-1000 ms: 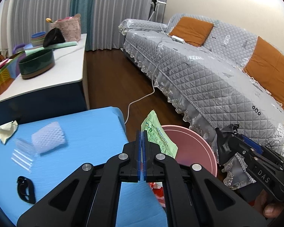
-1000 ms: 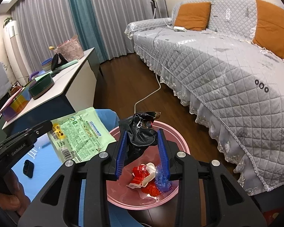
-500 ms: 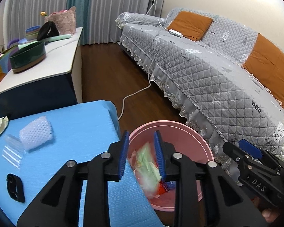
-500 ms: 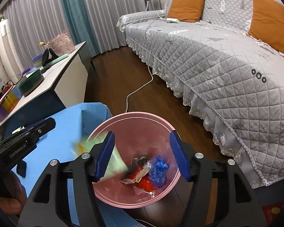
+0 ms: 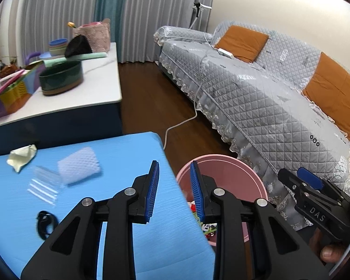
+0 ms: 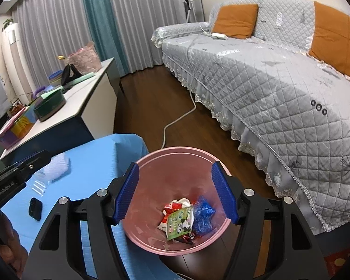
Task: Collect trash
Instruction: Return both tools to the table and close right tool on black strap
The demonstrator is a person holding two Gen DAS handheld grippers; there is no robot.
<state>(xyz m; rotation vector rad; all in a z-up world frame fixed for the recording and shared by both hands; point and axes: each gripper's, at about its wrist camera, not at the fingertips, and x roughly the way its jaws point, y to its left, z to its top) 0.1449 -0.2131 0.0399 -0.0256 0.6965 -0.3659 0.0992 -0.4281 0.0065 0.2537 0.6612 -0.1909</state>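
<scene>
The long sofa under a grey quilted cover (image 6: 280, 74), with orange cushions against its back, lies ahead and to the right of both grippers. The white-topped side cabinet (image 5: 91, 86), carrying a dark green round bowl (image 5: 61, 76), stands ahead and to the left. The blue cloth-covered table (image 5: 119, 154) lies directly under the left gripper and to the left of the right one. The round pink plastic trash bin (image 6: 175, 151) stands on the dark wood floor at the table's right edge, directly below the right gripper and just right of the left gripper's tips.

The left gripper (image 5: 174, 193) has just been opening; its blue-padded jaws now stand moderately apart with nothing between them. The right gripper (image 6: 175, 194) has likewise just been opening; its jaws stand wide, released, and empty, framing the bin interior.

Inside the bin, below the right gripper, lie the green printed snack wrapper (image 6: 180, 221), a crumpled blue plastic piece (image 6: 204, 214) beside it, and red-and-white packaging (image 6: 172, 210) partly beneath it.

On the table, ahead and left of the left gripper, are a white foam mesh sleeve (image 5: 79, 165), a crumpled pale yellow paper (image 5: 22, 156), clear plastic strips (image 5: 43, 186), and a small black ring-shaped object (image 5: 45, 224), all apart from one another.
</scene>
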